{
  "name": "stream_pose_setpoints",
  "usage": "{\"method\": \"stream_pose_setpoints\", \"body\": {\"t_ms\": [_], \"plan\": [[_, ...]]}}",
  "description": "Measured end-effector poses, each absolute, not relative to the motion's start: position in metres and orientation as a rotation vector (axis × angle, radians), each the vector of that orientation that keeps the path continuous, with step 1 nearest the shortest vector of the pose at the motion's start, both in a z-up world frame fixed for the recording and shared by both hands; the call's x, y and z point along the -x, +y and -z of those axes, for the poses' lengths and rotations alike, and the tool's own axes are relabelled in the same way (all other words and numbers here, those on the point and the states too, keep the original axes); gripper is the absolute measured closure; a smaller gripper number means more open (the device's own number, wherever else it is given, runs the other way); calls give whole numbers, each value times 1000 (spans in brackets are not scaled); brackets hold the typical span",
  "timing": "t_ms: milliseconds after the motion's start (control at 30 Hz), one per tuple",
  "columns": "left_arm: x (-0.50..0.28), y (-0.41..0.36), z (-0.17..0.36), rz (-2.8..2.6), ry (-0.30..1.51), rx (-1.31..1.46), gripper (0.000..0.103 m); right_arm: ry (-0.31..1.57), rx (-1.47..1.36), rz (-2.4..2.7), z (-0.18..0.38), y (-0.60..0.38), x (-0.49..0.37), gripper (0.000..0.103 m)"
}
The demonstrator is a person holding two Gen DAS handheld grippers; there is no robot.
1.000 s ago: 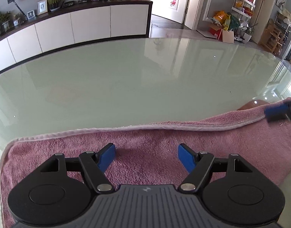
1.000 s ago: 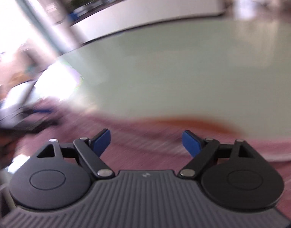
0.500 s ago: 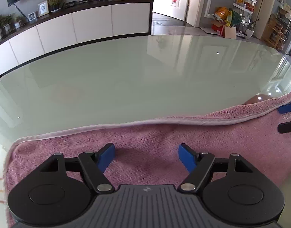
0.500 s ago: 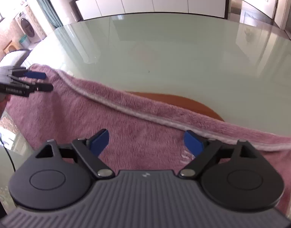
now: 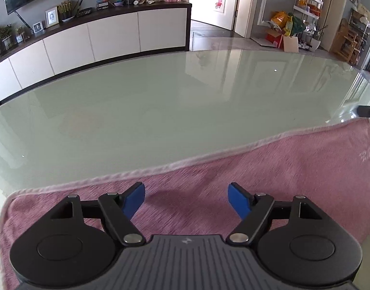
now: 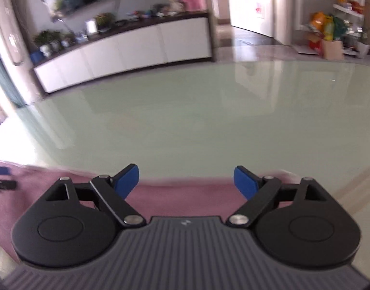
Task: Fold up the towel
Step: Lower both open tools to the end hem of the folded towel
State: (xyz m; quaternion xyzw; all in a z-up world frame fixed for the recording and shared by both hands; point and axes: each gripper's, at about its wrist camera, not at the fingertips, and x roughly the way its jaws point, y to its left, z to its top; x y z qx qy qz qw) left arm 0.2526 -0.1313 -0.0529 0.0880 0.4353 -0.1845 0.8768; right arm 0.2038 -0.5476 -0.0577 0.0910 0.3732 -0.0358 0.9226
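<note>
A pink towel (image 5: 269, 174) lies spread flat on the near part of a pale green glass table (image 5: 160, 106). Its light hemmed far edge runs from lower left to upper right. My left gripper (image 5: 186, 200) is open and empty, hovering over the towel near its left end. My right gripper (image 6: 186, 181) is open and empty above the towel (image 6: 180, 198) near its far edge; this view is blurred. A fingertip of the right gripper shows at the right edge of the left wrist view (image 5: 368, 111). The left gripper's fingers show at the left edge of the right wrist view (image 6: 1, 177).
The glass table stretches far ahead of the towel. Beyond it stands a long white sideboard (image 5: 93, 38) with photo frames and plants. A doorway (image 5: 213, 0) and cluttered shelves (image 5: 305, 7) are at the back right.
The right gripper has swung from looking left along the towel to looking straight across the table, and moved to the towel's right end. The left gripper has tilted up slightly. Both stayed open.
</note>
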Motion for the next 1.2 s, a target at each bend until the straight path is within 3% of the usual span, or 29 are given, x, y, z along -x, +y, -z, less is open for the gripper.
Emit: {"method": "stream_pose_setpoints", "body": {"t_ms": [233,300,367,433,467,567,633,900,1200], "plan": [[-210,-54,36,319,900,-227,23,851,-414,-60,62,-598,-146,30],[-200,-25,31,284,907,-212,23,887,-433,-64,61,-612,-135,40],[-192,3,28,234,928,-182,24,928,-405,-24,59,-619,-131,59],[-185,26,26,195,949,-157,24,979,-386,20,58,-621,-132,67],[-182,36,25,176,959,-150,25,1012,-377,35,59,-620,-133,68],[-176,58,26,147,1011,-124,41,1070,-362,46,62,-613,-131,68],[-176,71,27,135,1067,-82,63,1087,-362,45,61,-607,-132,68],[-189,78,18,102,1170,-76,55,1145,-347,42,57,-595,-137,68],[-205,80,30,118,1239,-3,59,1188,-333,39,57,-600,-140,68]]}}
